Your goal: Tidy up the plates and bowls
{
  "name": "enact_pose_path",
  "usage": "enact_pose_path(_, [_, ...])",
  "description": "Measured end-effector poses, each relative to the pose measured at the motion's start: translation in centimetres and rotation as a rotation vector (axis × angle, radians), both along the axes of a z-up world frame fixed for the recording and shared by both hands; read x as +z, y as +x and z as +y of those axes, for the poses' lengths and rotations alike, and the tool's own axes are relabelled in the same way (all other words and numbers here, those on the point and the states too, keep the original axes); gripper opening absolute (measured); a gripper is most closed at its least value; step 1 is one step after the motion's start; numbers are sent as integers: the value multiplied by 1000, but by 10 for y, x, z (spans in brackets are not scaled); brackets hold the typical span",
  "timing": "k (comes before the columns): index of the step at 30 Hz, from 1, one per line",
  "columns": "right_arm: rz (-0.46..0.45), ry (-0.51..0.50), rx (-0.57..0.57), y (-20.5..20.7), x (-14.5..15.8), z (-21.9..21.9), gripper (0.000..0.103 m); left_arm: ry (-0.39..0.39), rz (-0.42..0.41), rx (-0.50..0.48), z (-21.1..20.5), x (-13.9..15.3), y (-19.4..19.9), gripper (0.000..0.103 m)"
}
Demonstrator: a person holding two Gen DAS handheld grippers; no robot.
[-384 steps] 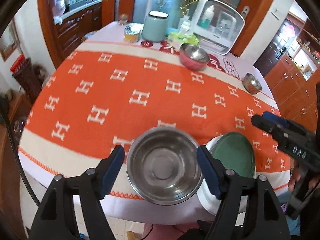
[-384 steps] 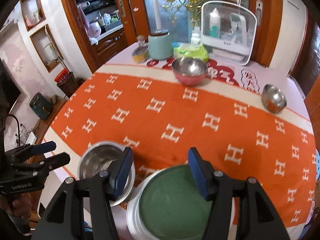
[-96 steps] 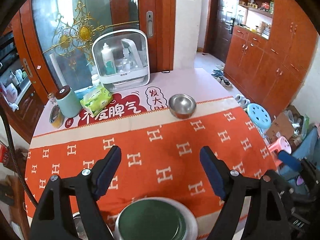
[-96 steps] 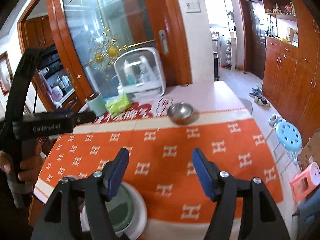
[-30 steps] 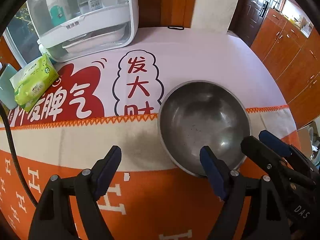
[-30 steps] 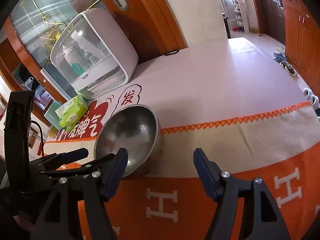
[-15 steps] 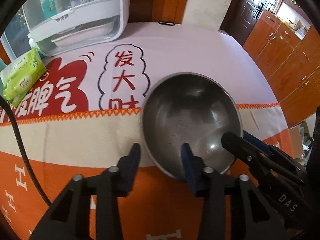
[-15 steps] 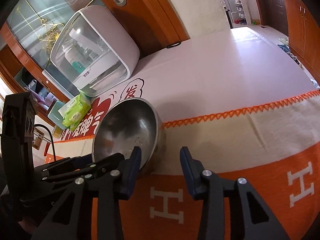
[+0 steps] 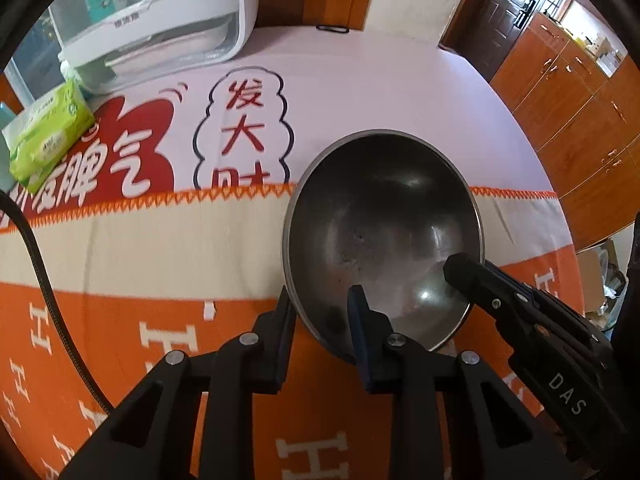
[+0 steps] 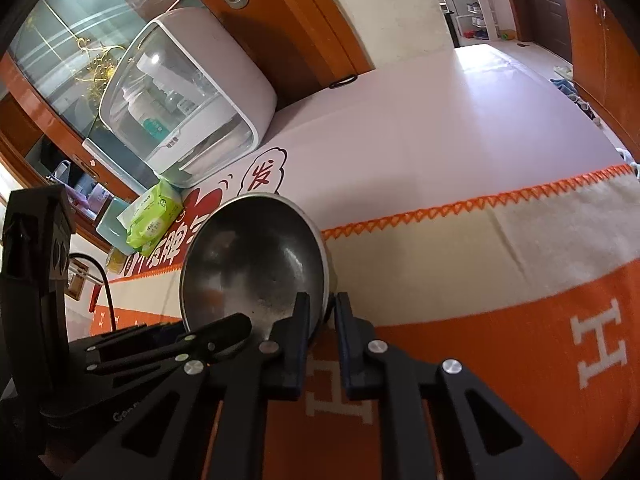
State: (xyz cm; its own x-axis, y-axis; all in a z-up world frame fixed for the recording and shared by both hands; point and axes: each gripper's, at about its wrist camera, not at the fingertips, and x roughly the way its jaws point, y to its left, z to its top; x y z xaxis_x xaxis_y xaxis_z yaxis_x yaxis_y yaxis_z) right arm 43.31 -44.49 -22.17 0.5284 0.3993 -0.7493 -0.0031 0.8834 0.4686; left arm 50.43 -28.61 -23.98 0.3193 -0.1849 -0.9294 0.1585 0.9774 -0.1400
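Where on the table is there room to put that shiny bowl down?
The widest bare patch is the pale pink cloth behind the bowl, toward the far edge. The orange blanket to its right is bare too. It is crowded near the white cabinet and the green wipes pack.

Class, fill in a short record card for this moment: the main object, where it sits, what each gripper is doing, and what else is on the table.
object: steel bowl
place: on the orange cloth's cream border
left gripper: jaws just closed on the near rim
right gripper: jaws just closed on the rim, one finger inside, one outside
nearby: white cabinet, green wipes pack
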Motion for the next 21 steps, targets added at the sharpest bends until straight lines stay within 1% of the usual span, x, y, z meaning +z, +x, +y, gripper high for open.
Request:
enact_pose_path(8, [30,-27,3,-20,8,-1,12,-8,76,1,-4,2,-17,24])
enact_pose_path(15, [59,-42,10,-49,14,1,11,40,112,-51,-13,9,-50,24])
enact_pose_path(21, [84,-32,15,-77,19,2,11,63,138,-76,-14,13,-81,24])
